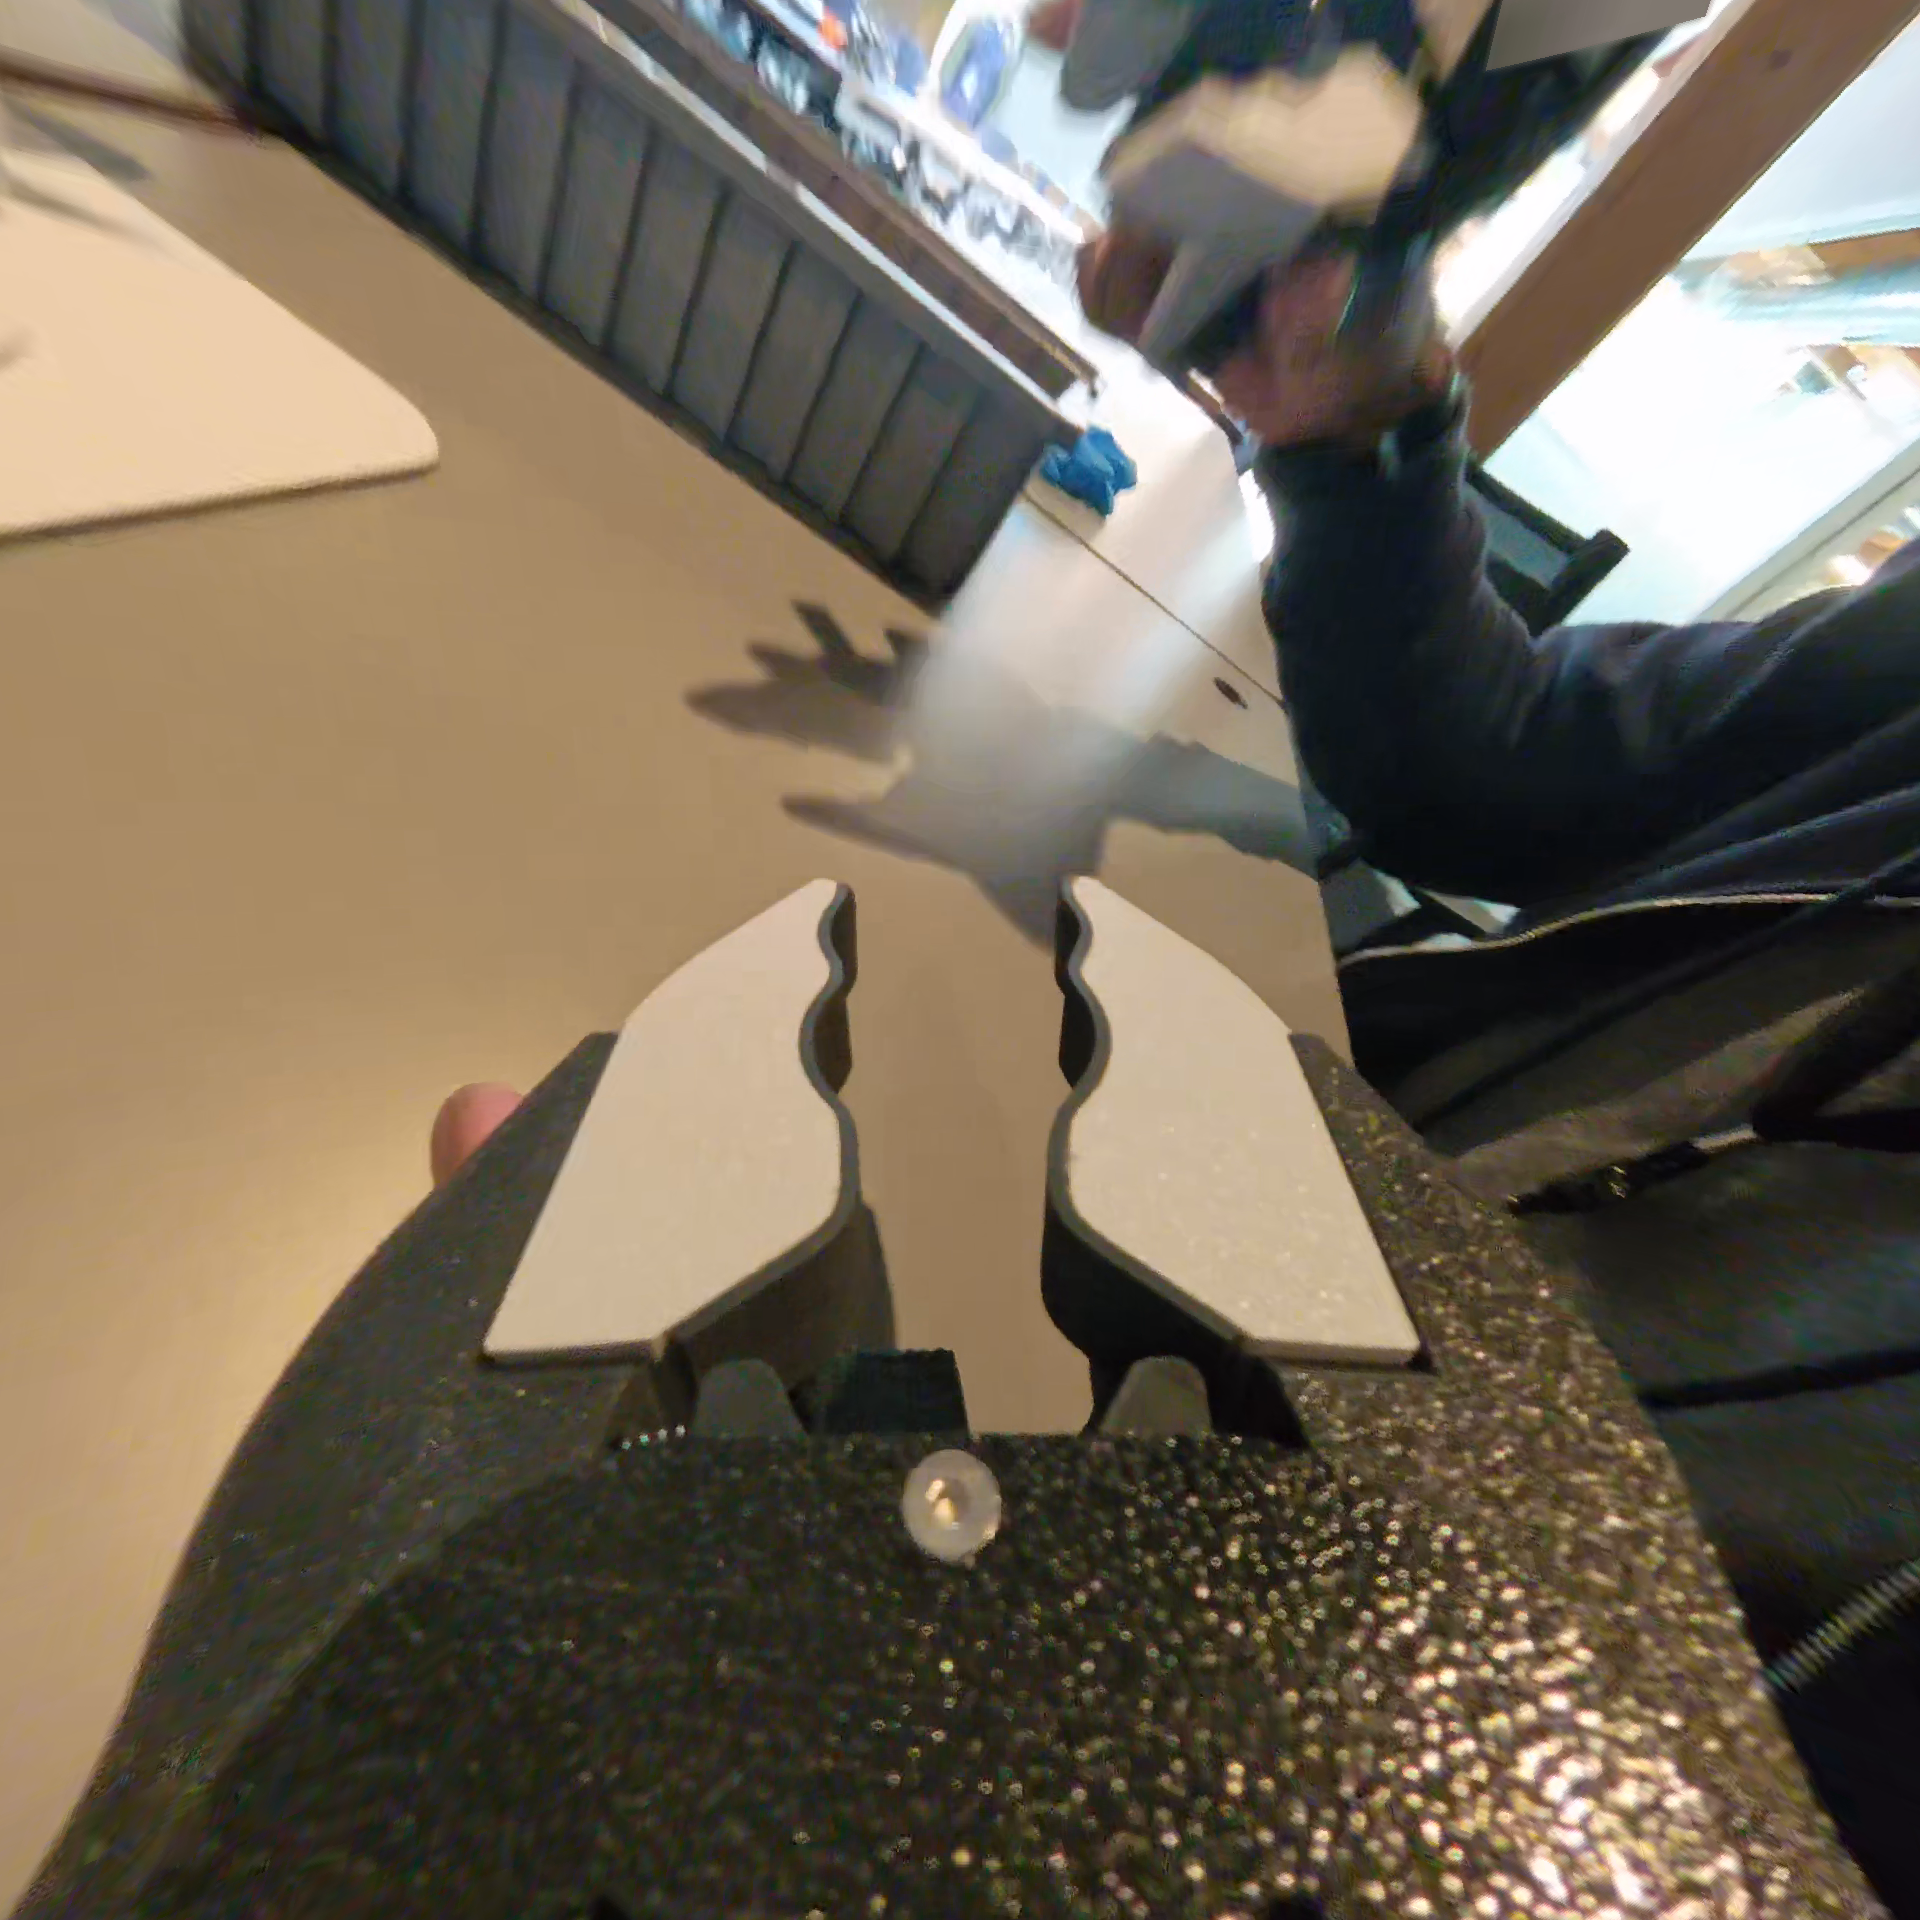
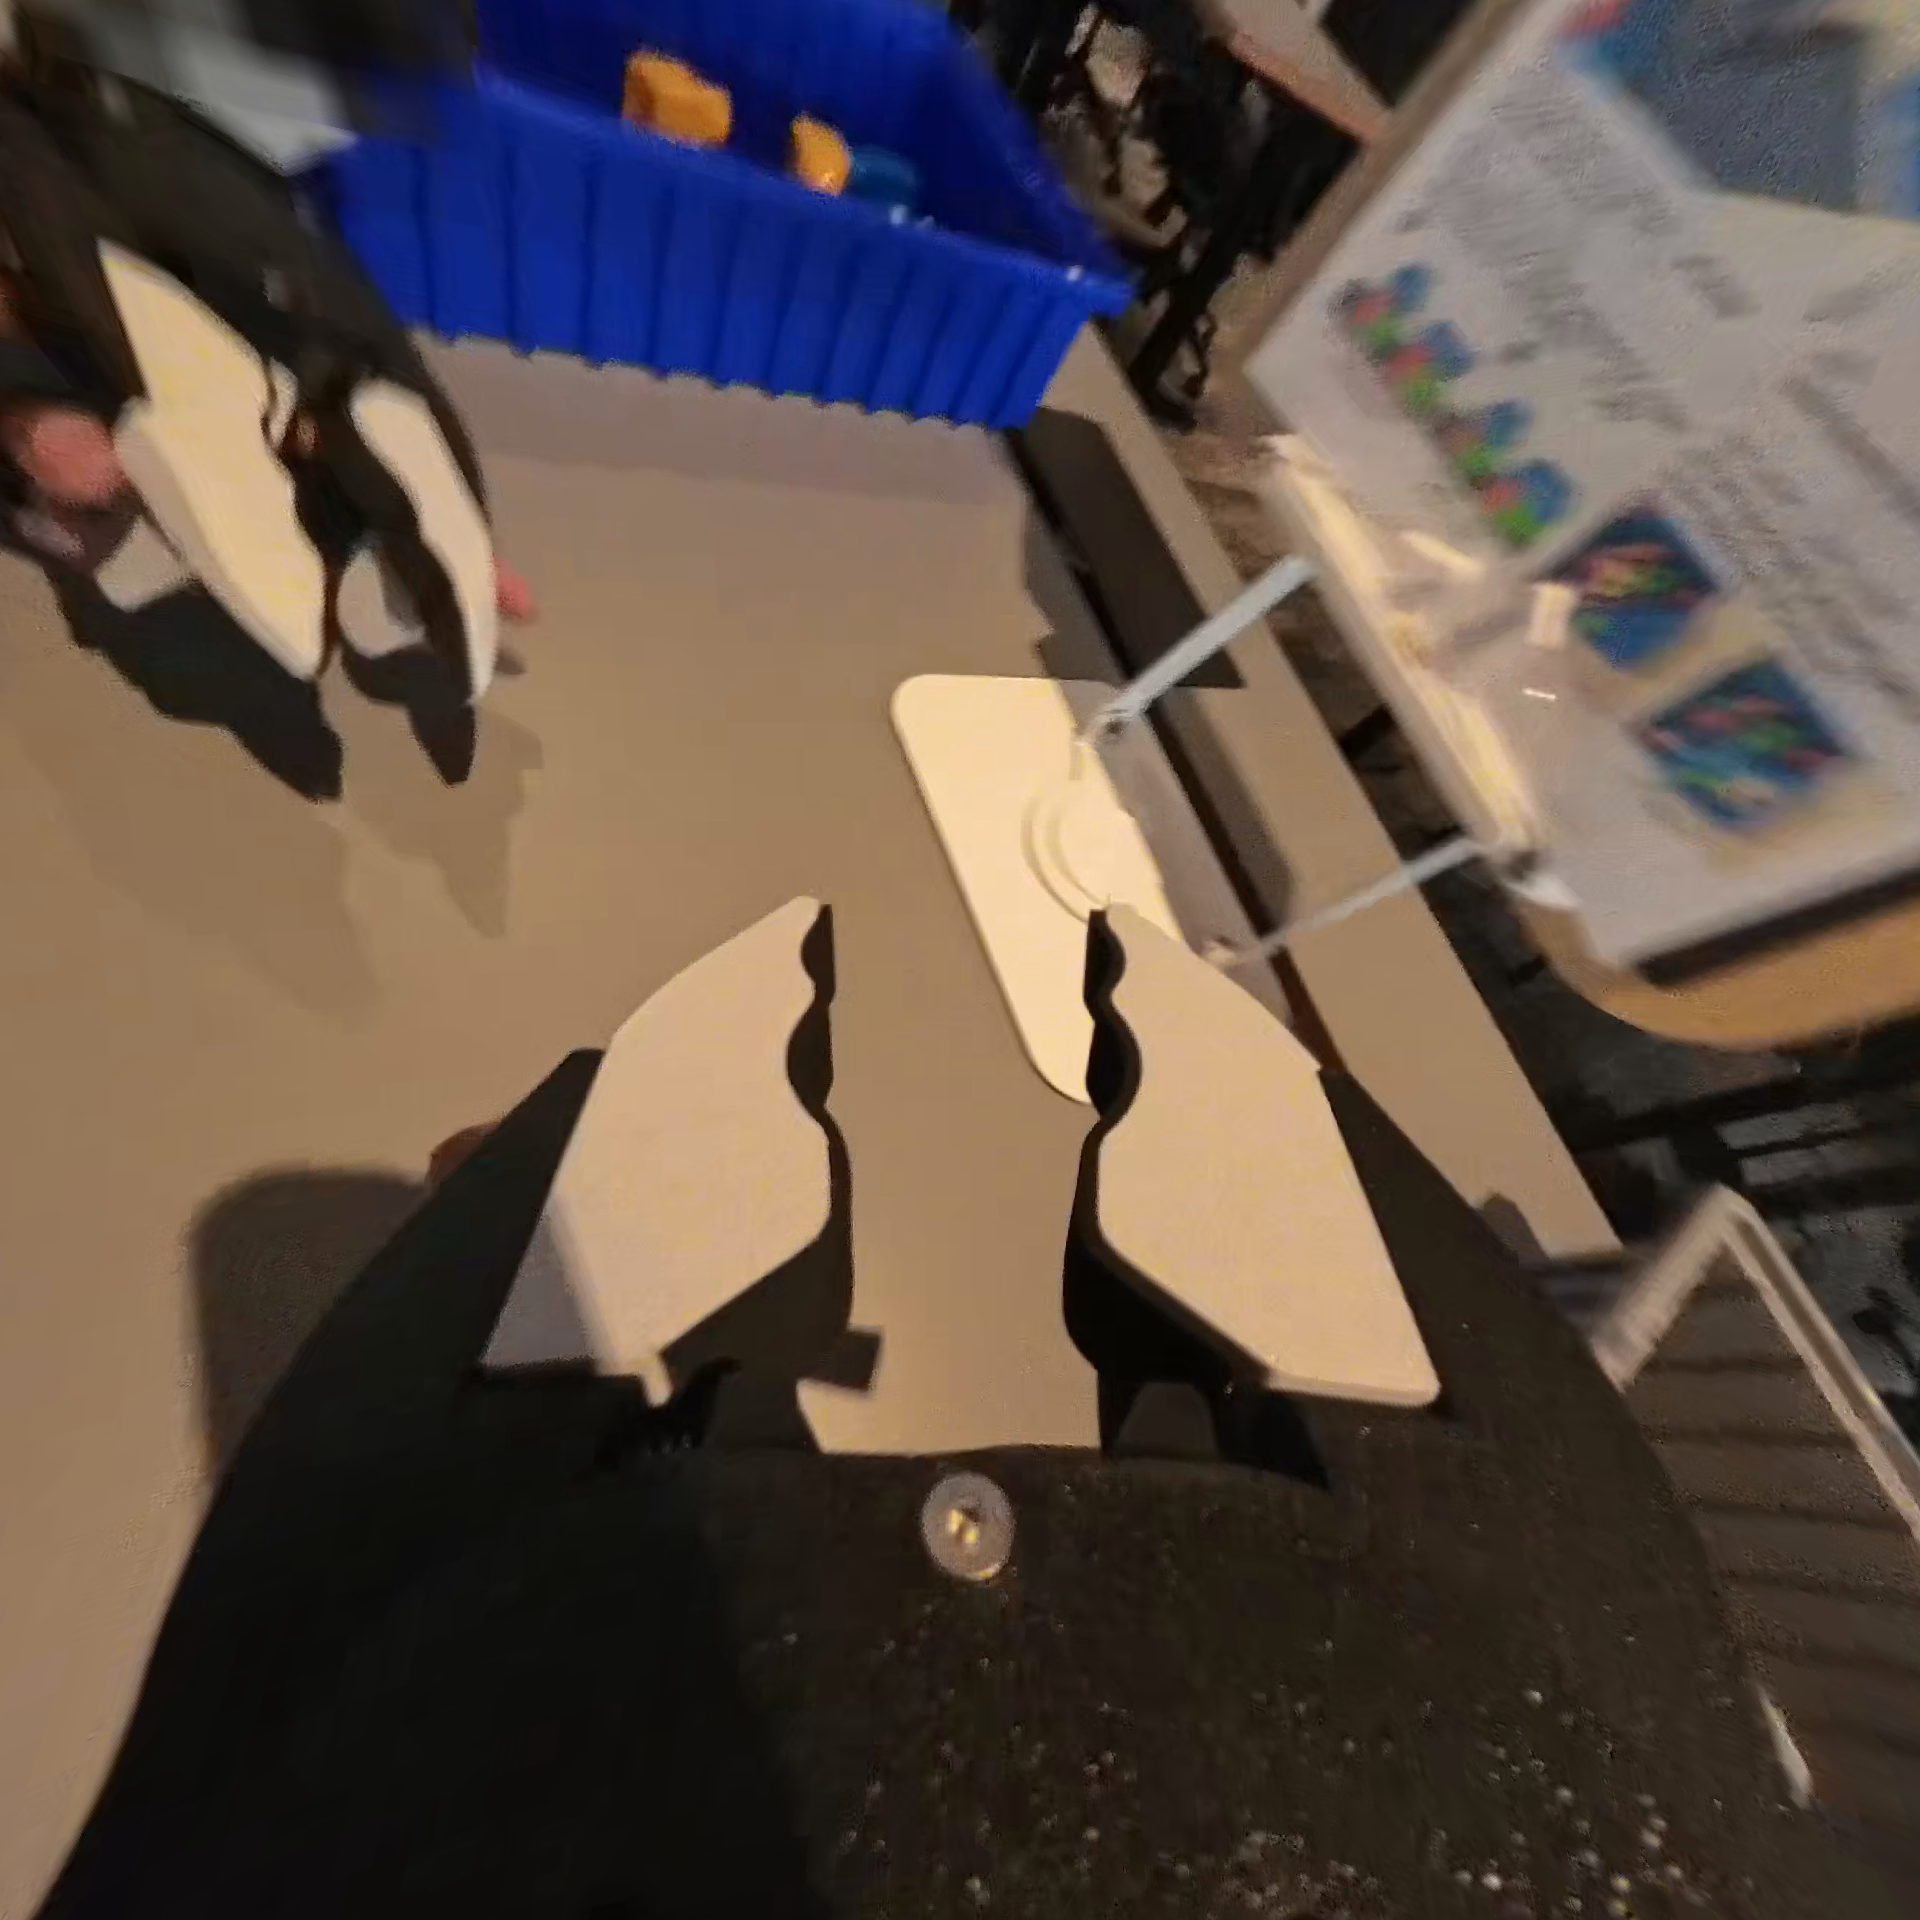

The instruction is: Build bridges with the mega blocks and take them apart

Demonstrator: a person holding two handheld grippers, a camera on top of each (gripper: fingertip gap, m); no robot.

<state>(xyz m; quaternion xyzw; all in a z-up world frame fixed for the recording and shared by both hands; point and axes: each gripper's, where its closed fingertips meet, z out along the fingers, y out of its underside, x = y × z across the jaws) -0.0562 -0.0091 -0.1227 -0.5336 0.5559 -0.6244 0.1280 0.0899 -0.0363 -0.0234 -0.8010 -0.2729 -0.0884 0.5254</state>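
My left gripper (image 1: 956,904) is open and empty, held low over the beige table (image 1: 312,831). It also shows blurred at the upper left of the right wrist view (image 2: 393,665). My right gripper (image 2: 958,920) is open and empty above the table (image 2: 675,623). In the left wrist view it is a blur at the top right (image 1: 1247,177), held by a hand in a dark sleeve (image 1: 1455,675). Two orange blocks (image 2: 675,99) (image 2: 821,151) lie in a blue ribbed bin (image 2: 707,260) at the table's far edge. No block is in either gripper.
A white flat stand base (image 2: 987,810) lies on the table right of centre and also shows in the left wrist view (image 1: 156,395). It carries a blurred picture sheet (image 2: 1610,468). A dark grey ribbed bin (image 1: 644,249) stands at the far side. A blue object (image 1: 1091,473) lies beyond it. My hands' fingertips stand some 15 centimeters from each other. From the left gripper's tips to the white flat stand base (image 2: 987,810) is close to 20 centimeters.
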